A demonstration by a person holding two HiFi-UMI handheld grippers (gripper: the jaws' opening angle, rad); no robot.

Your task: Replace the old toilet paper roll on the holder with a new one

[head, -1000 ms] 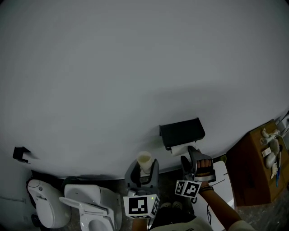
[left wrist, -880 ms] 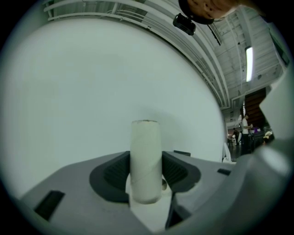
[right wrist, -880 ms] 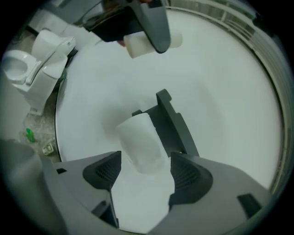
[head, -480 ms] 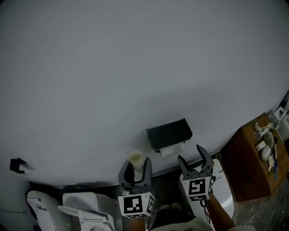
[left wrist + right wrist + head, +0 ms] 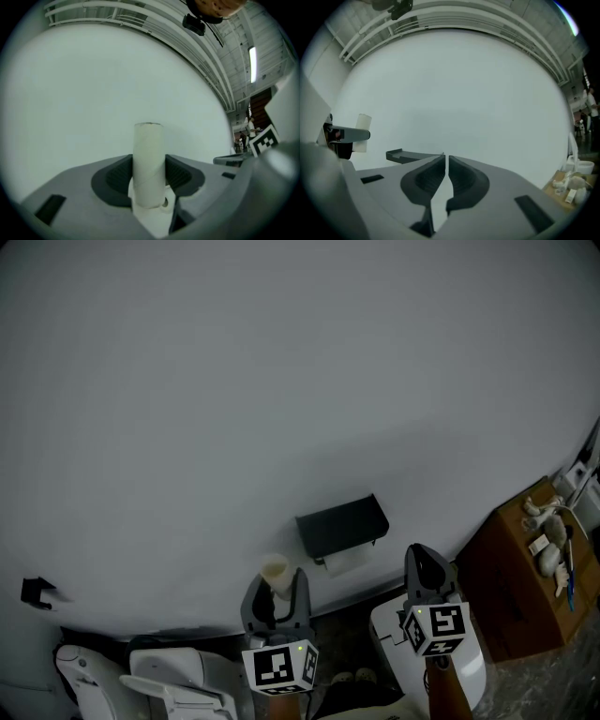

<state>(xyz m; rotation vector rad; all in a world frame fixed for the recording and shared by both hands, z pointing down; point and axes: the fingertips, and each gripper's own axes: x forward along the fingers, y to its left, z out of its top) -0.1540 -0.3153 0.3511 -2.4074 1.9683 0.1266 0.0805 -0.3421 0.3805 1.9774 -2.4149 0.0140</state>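
The pale wall (image 5: 281, 381) fills the view. The black holder (image 5: 341, 526) is fixed low on it, with white paper (image 5: 345, 562) showing under its cover. The left tongs (image 5: 278, 594) clamp the bare cardboard tube (image 5: 149, 164) upright, just left of the holder, probably to keep the spent core out of the way. The right tongs (image 5: 446, 159) have just been closing and now meet on nothing, below and to the right of the holder, seemingly done there.

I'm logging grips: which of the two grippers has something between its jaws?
The left gripper: its jaws clamp an upright cardboard tube. The right gripper has just closed its jaws with nothing between them.
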